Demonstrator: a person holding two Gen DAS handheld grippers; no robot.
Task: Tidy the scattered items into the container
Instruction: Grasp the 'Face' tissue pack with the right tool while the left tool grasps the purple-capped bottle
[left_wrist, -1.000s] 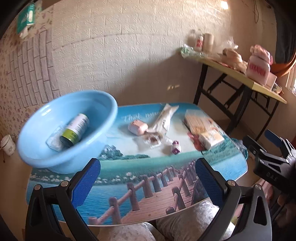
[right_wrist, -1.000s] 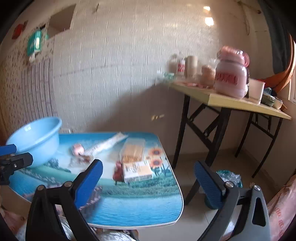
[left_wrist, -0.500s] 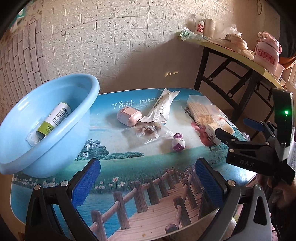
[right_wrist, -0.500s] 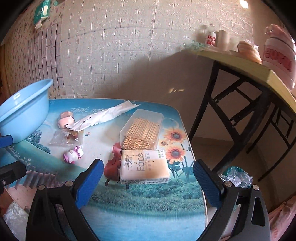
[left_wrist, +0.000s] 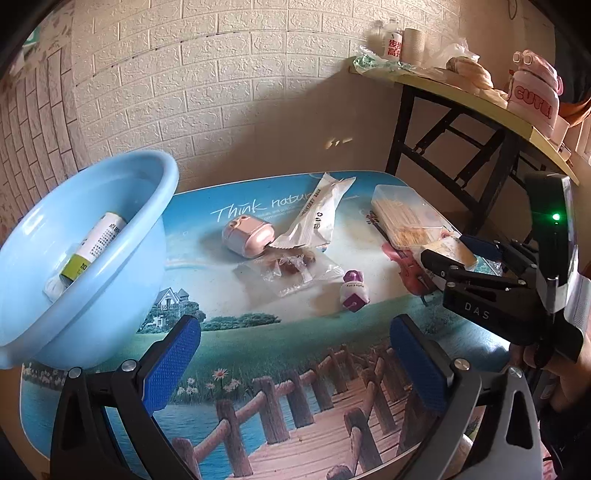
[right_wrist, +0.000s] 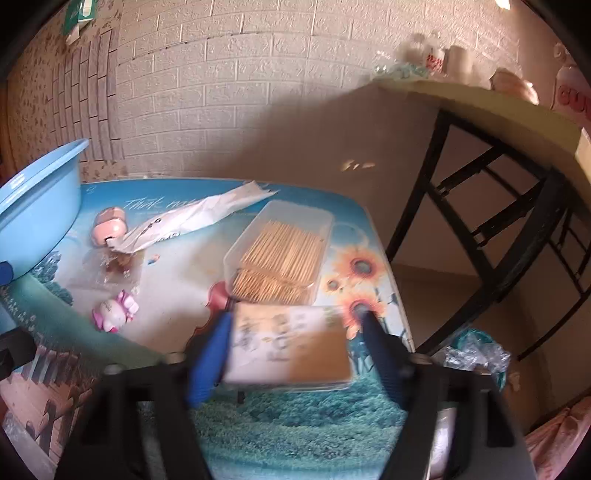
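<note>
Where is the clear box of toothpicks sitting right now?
The toothpick box lies on the right part of the printed table, just beyond the tissue pack between the right gripper's closing fingers, with the white wrapper to its left.

left wrist view: over the table's near edge, angled down toward the wall. right wrist view: close over its right edge. shared: table top, blue basin.

On the counter, the basin was set at the left; the toothpick box was placed behind the tissue pack, at the right.
</note>
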